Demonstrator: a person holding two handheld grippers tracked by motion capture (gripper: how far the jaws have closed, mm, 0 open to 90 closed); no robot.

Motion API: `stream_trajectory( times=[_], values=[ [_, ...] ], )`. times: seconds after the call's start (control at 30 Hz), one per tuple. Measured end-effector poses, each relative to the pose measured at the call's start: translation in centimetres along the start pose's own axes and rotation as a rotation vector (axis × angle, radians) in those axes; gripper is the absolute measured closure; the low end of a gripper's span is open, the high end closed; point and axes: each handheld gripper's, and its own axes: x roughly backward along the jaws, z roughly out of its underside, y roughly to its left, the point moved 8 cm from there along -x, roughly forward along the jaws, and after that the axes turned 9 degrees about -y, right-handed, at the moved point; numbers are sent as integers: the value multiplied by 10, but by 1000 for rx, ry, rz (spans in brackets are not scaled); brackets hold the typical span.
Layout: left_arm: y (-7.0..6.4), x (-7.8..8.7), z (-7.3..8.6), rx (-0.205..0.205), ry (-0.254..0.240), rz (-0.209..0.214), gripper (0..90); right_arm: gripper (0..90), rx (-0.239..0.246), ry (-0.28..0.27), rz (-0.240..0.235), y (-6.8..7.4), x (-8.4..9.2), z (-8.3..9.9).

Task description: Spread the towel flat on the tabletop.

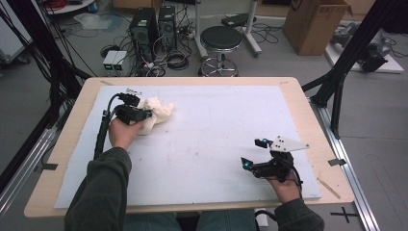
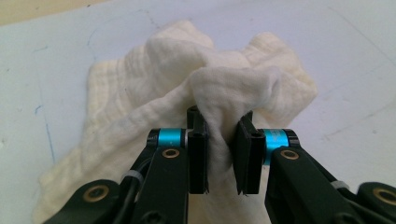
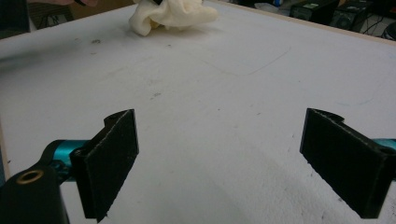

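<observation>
The left gripper (image 1: pixel 144 114) sits at the far left of the white sheet (image 1: pixel 216 125) that covers the wooden table (image 1: pixel 72 120). Its jaws are clamped on a fold of the cream cloth (image 1: pixel 156 113). No earlier picture accompanies this moment, so only the present grip is reported.

The cloth is a soft, crumpled woven fabric with a fine crinkled weave and rounded, bunched folds. In the high view it reads as a small pale heap just beside the left hand (image 1: pixel 122 132). The left gripper view resolves what the high view cannot: the left gripper (image 2: pixel 219 154) has flat, black, rectangular pads (image 2: pixel 198 161) that pinch a vertical ridge of the cloth (image 2: pixel 205 79), and the rest of the fabric spreads onto the sheet behind it. Cyan metal collars and brass-coloured pivots mark the jaw linkage.

The sheet is matt white with faint scuffs and pencil-like marks, clearest in the right gripper view.

The right gripper (image 1: pixel 254 153) rests near the front right of the sheet, well apart from the cloth. The high view shows its grey three-cornered plate. The right gripper view shows the right gripper (image 3: pixel 219 158) with jaws spread wide, textured black pads (image 3: pixel 112 158) holding nothing, and the cloth (image 3: pixel 173 14) at the far edge.
</observation>
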Motion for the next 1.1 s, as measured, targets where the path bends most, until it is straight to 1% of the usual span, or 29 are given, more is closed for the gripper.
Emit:
stream_trajectory(
  times=[0.1, 0.2, 0.23, 0.27, 0.3, 0.37, 0.4, 0.43, 0.5, 0.57, 0.63, 0.77, 0.83, 0.9, 0.93, 1.1],
  values=[
    [-9, 9, -6, 1, -29, 33, 774, 109, 5, 4, 2, 2, 0, 0],
    [-18, 17, -10, 2, -41, 56, 774, 109, 22, 5, 21, 4, 4, 1],
    [-21, 20, -12, 5, -48, 64, 774, 109, 23, 9, 20, 5, 5, 2],
    [-25, 24, -14, 2, -57, 77, 774, 109, 23, 9, 20, 5, 5, 2],
    [-28, 28, -16, 1, -63, 86, 774, 109, 40, 4, 26, 5, 6, 1],
    [-35, 35, -20, -7, -85, 107, 774, 109, 37, 2, 27, 6, 7, 1],
    [-39, 38, -21, -17, -86, 118, 774, 109, 29, 6, 28, 7, 8, 1],
    [-44, 40, -22, -25, -92, 126, 774, 109, 34, 2, 28, 6, 8, 1],
    [-52, 45, -22, -51, -86, 147, 774, 108, 29, 0, 31, 5, 8, 1],
    [-61, 48, -22, -65, -91, 171, 773, 109, 30, -1, 29, 5, 8, 2],
    [-70, 51, -23, -68, -97, 195, 773, 109, 30, -2, 30, 5, 8, 2],
    [-88, 57, -25, -101, -95, 249, 774, 109, 33, 0, 31, 6, 7, 1],
    [-98, 60, -27, -109, -98, 268, 774, 109, 33, 2, 27, 7, 6, 2],
    [-110, 65, -29, -111, -106, 301, 773, 109, 33, 7, 26, 7, 6, 2],
    [-116, 68, -30, -110, -110, 318, 773, 109, 35, 5, 28, 7, 6, 2],
    [-141, 83, -34, -114, -119, 376, 772, 109, 34, -3, 30, 6, 7, 1]
  ],
)
